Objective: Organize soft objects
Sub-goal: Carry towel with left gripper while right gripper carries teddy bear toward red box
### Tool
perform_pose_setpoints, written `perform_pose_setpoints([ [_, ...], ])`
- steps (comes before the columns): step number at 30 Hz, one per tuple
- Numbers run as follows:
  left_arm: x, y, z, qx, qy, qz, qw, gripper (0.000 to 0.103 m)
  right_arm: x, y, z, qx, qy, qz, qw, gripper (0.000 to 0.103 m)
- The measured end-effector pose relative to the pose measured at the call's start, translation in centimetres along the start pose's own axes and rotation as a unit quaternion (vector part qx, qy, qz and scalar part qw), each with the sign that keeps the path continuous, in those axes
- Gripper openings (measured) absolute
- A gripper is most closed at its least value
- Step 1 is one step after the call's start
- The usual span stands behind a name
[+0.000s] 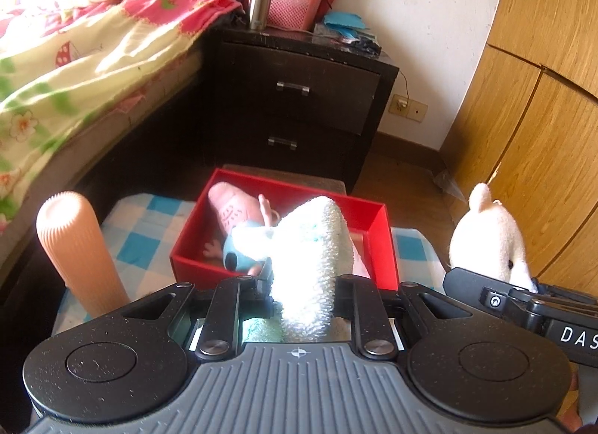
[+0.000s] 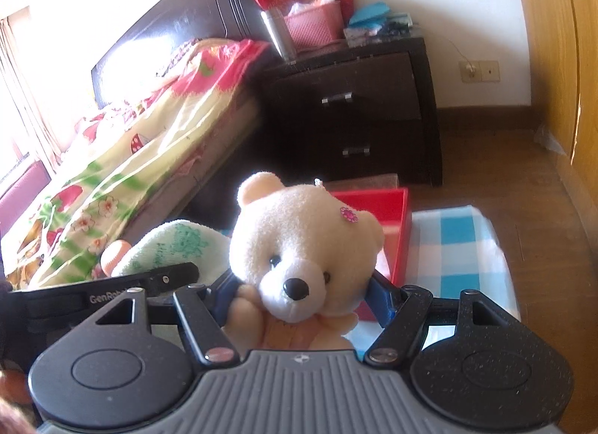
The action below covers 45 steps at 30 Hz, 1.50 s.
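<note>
My left gripper [image 1: 302, 284] is shut on a white and green towel [image 1: 310, 251], held just before a red box [image 1: 377, 232]. The box holds a pink and blue plush toy [image 1: 233, 217]. My right gripper [image 2: 302, 295] is shut on a cream teddy bear [image 2: 302, 243], held above the checked cloth right of the left gripper. The bear shows at the right in the left wrist view [image 1: 489, 236]. The towel [image 2: 175, 243] and red box [image 2: 396, 232] show in the right wrist view. An orange ribbed cylinder [image 1: 74, 247] stands at the left.
The box sits on a blue and white checked cloth [image 1: 149, 232]. A bed with a floral quilt [image 1: 74, 60] is at the left. A dark nightstand [image 1: 299, 97] stands behind the box, with a steel flask [image 1: 261, 0] and pink basket [image 1: 295, 8]. A wooden wardrobe [image 1: 542, 97] is at the right.
</note>
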<state>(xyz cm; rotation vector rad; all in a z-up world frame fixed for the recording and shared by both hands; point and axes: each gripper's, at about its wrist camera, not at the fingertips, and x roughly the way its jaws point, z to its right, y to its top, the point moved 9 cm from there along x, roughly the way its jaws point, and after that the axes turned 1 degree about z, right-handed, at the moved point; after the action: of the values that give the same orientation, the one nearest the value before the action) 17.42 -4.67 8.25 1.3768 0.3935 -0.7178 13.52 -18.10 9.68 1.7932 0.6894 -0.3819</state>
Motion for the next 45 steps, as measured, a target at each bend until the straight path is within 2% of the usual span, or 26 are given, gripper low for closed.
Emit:
perform_pose_setpoints([
  [15,2.2,2.1,1.0,0.001,0.008,0.01,0.9999,0.021,1.6,2.9,0.4,-0.006,-0.024,0.039,0.999,0.048],
  [32,4.3,3.4,1.0,0.005,0.015,0.009,0.9998,0.022,4.4,4.6,1.6,-0.008,-0.034,0.039,0.999,0.048],
  [45,8.6,4.6,1.4,0.008,0.017,0.002,0.9998,0.022,8.6,5.1,3.5,0.005,-0.039,0.033,0.999,0.048],
])
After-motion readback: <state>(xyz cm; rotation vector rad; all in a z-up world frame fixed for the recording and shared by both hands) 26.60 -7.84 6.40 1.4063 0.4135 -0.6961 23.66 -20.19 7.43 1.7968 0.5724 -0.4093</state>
